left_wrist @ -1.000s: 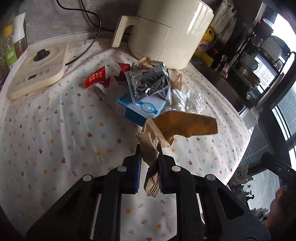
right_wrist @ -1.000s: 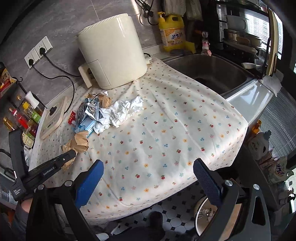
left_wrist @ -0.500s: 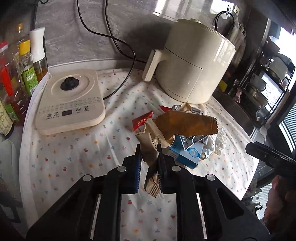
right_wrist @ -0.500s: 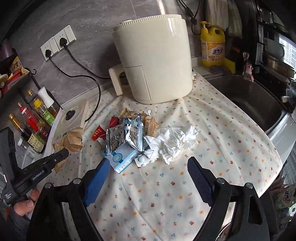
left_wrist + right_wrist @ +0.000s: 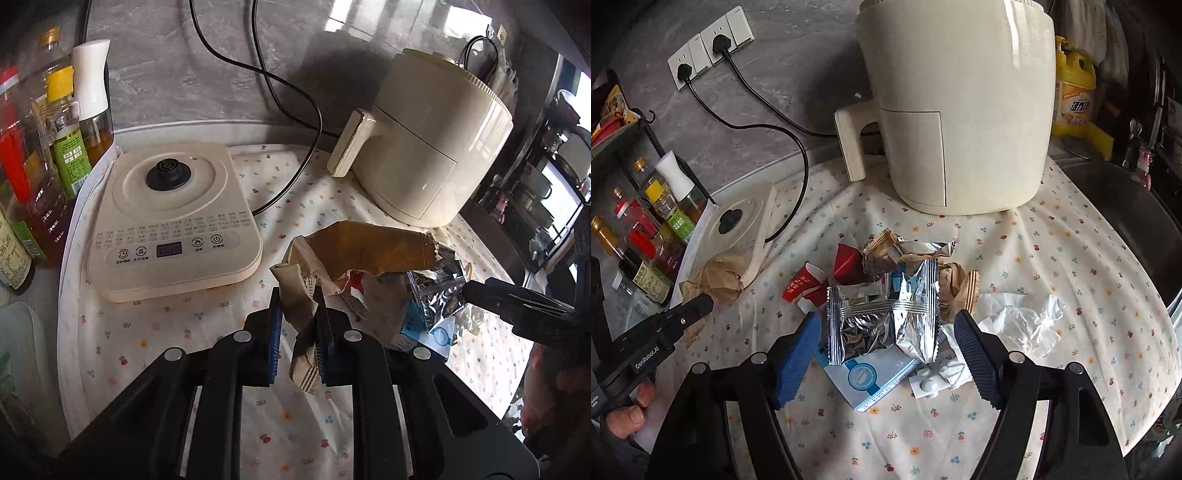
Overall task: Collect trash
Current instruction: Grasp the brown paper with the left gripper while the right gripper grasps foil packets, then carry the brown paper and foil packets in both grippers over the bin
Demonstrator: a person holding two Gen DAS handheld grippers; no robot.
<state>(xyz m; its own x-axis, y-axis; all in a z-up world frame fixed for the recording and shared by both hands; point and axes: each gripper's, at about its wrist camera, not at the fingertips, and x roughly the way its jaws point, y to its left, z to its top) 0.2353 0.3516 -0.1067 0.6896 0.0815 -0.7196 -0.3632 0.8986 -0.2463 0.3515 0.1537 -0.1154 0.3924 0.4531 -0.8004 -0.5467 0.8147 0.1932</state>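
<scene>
Left gripper (image 5: 297, 325) fingers pinched nearly together; right gripper (image 5: 886, 343) fingers spread wide.

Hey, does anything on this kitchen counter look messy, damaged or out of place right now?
Yes. A heap of litter lies on the floral tablecloth before the cream air fryer: torn silver foil wrappers, crumpled white tissue, a ripped red packet and a blue-and-white box. The left gripper holds crumpled brown paper.

Ahead of the right tongs (image 5: 886, 350), the foil wrapper (image 5: 882, 317) covers most of the blue-and-white box (image 5: 871, 380) and part of the red packet (image 5: 805, 288). In the left wrist view, the brown paper bag (image 5: 369, 251) held in the left tongs (image 5: 297, 332) hides much of the trash pile behind it. Label print on the bottles (image 5: 70, 147) left of those tongs is too small to read.
</scene>
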